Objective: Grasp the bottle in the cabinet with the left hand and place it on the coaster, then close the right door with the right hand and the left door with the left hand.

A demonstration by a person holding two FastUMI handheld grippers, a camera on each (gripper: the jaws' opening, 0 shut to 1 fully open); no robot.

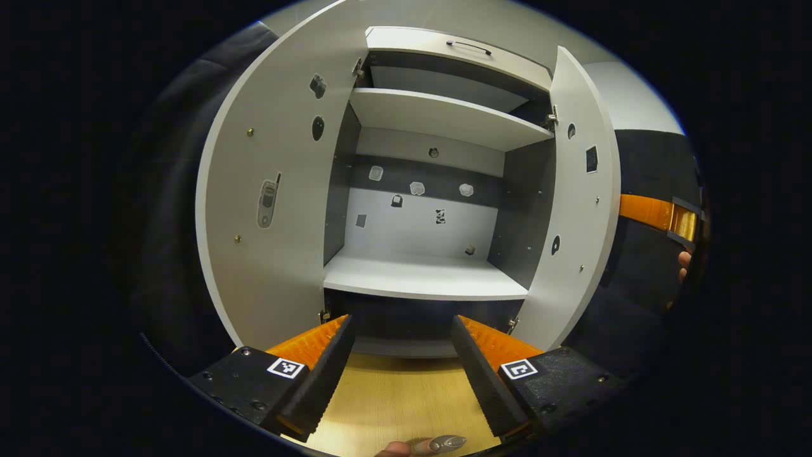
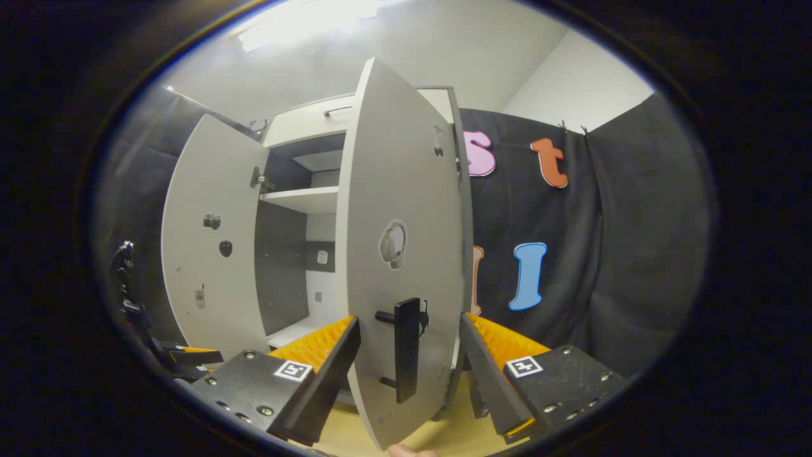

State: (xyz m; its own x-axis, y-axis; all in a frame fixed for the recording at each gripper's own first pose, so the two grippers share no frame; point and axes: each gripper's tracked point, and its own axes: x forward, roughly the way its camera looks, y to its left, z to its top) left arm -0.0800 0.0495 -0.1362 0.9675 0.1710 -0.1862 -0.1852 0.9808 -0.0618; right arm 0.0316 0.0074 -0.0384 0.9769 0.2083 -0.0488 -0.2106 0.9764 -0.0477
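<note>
Right door (image 2: 399, 254) edge-on between right gripper (image 2: 409, 374) fingers.

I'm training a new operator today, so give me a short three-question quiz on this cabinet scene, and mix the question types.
1. True or false: the left door and the right door of the cabinet both stand open.
2. What sits between the fingers of the right gripper? A) the right door, near its black handle; B) a bottle; C) a coaster.
3. Fill in: the left gripper faces into the cabinet with its jaws ____.
Key: 1 true; 2 A; 3 open.
</note>
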